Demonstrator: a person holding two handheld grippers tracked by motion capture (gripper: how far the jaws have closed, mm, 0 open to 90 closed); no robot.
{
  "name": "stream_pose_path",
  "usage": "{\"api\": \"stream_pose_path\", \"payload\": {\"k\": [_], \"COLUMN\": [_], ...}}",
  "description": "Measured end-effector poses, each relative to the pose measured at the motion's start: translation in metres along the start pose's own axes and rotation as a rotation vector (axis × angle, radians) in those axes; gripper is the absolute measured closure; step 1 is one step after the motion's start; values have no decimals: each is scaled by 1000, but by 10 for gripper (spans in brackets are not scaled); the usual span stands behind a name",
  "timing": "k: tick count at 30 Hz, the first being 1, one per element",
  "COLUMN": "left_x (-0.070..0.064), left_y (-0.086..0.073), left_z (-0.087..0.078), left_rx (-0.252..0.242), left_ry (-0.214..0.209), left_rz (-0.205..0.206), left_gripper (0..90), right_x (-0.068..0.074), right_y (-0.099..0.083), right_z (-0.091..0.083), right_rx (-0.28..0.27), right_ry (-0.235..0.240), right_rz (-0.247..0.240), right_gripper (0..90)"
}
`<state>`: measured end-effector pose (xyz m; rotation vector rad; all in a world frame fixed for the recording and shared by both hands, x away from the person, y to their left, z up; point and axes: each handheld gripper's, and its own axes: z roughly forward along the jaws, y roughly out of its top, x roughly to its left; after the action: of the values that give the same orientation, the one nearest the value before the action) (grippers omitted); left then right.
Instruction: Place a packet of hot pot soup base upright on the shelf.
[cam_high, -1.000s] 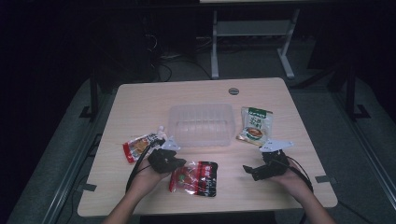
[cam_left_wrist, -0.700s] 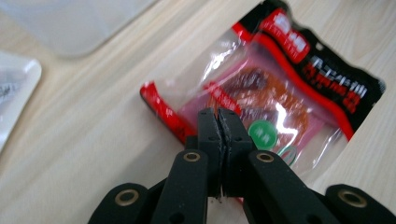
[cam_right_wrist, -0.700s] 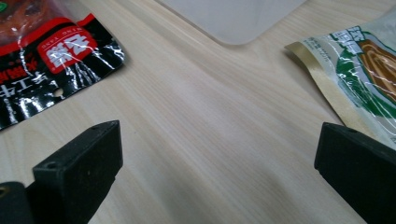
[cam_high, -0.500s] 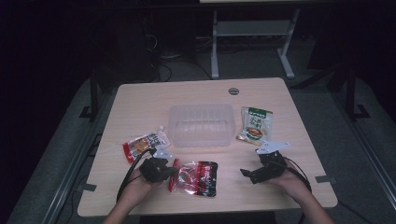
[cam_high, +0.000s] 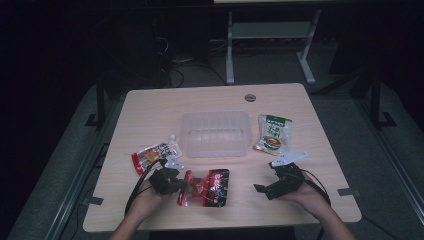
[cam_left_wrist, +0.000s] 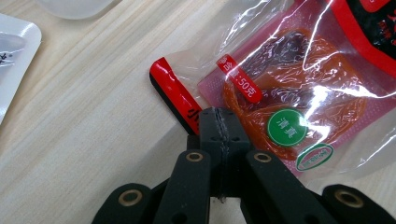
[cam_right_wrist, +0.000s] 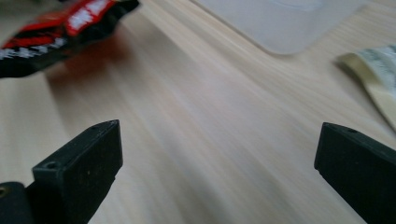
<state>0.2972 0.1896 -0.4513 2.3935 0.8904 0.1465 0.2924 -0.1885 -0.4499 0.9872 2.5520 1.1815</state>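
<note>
Jaws of the left gripper (cam_left_wrist: 219, 122) now pinch the red snack bag (cam_high: 206, 186) at its nine o'clock edge; a second ago they sat higher. Lifting looks next. The right gripper (cam_right_wrist: 219, 154), at three o'clock, waits wide open.

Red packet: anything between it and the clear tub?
Nothing visible. The left gripper is shut on the red packet at its edge, and only bare table lies between it and the clear tub just beyond.
</note>
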Motion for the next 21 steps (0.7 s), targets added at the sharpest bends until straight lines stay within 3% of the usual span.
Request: {"api": "stream_pose_path", "payload": {"k": [10,21], "left_x": [0,1], "left_y": [1,2], "left_z": [0,0], "left_rx": [9,17], "left_ry": [1,-4], "left_rz": [-4,-20], "left_gripper": [895,895], "right_x": [25,48], "right_y": [12,28], "right_z": [10,22], "right_rx": [-6,-25], "right_ry": [137,204], "right_rz": [13,13], "right_gripper": [6,6]}}
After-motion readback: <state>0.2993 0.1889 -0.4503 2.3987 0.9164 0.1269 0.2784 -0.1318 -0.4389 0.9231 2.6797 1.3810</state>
